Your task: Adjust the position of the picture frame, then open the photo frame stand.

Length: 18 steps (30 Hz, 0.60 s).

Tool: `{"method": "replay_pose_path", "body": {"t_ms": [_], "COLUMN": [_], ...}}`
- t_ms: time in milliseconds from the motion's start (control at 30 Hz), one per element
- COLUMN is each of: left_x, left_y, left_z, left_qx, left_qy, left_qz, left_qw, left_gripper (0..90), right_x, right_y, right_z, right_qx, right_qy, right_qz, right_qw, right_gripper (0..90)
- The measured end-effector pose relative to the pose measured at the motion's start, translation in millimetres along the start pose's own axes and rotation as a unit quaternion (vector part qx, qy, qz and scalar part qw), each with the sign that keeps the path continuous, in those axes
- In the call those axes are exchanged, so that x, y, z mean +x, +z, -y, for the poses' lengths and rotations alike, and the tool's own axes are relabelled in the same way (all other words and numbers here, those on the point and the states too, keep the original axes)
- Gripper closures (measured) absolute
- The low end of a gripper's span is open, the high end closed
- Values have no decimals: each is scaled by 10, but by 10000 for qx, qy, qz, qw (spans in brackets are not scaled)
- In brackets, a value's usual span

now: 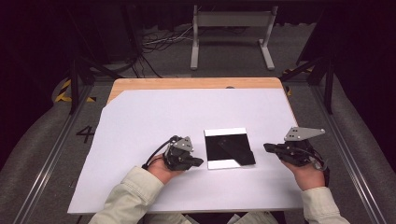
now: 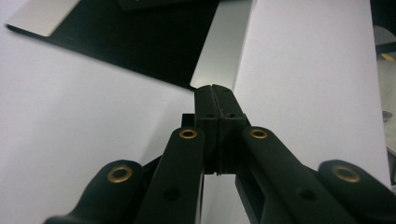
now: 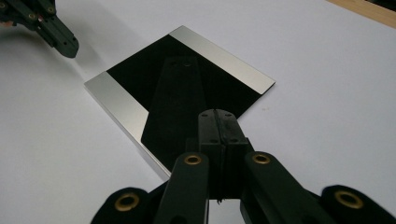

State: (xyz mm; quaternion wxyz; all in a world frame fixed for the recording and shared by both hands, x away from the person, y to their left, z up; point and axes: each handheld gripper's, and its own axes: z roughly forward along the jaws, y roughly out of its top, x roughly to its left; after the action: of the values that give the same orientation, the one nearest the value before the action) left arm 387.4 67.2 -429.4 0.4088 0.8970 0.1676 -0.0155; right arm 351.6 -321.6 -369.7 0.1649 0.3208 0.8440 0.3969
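A flat, square, mirror-like plate (image 1: 229, 148) lies near the middle of the white sheet (image 1: 140, 116) that covers the counter (image 1: 196, 83), slightly toward the person's side. Its glossy dark face is bordered by two silvery strips on opposite edges, and it reflects what hangs above it, which suggests it sits flat and free, ready to be picked up from either side.

The left hand-held gripper (image 1: 198, 161) hovers just beside the plate's left edge, jaws pressed together with nothing between them; its tip points at a near corner, probably to nudge or pry at that rim. The right hand-held gripper (image 1: 267, 147) waits near the right edge, likewise clamped on nothing and aimed across the plate. Flanking it this way would let both hands steady a thin, slippery object.
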Motion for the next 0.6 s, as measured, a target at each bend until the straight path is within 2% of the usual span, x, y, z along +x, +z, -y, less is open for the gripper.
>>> {"method": "replay_pose_path", "body": {"t_ms": [167, 200, 267, 467, 600], "left_x": [21, 21, 23, -1, -2], "left_y": [-168, -168, -266, -406, -458], "left_z": [33, 33, 70, 143, 168], "left_qx": [-313, -313, -527, -788, -871], "left_qy": [-75, -75, -77, 104, 162], "left_qz": [-214, -214, -299, -451, -450], "left_qw": [9993, 9993, 9981, 9958, 9951], "left_gripper": [878, 869, 853, 845, 837], "right_x": [-12, -13, -13, 23, 29], "right_y": [-15, -17, -22, -50, -53], "right_z": [-2, -1, -3, -31, -34], "right_qx": [-47, -65, -130, -306, -358], "right_qy": [-4, -11, -62, -324, -424], "right_qz": [-18, -32, -120, -309, -408], "right_qw": [10000, 10000, 9998, 9985, 9976], "right_gripper": [898, 898, 898, 897, 896]}}
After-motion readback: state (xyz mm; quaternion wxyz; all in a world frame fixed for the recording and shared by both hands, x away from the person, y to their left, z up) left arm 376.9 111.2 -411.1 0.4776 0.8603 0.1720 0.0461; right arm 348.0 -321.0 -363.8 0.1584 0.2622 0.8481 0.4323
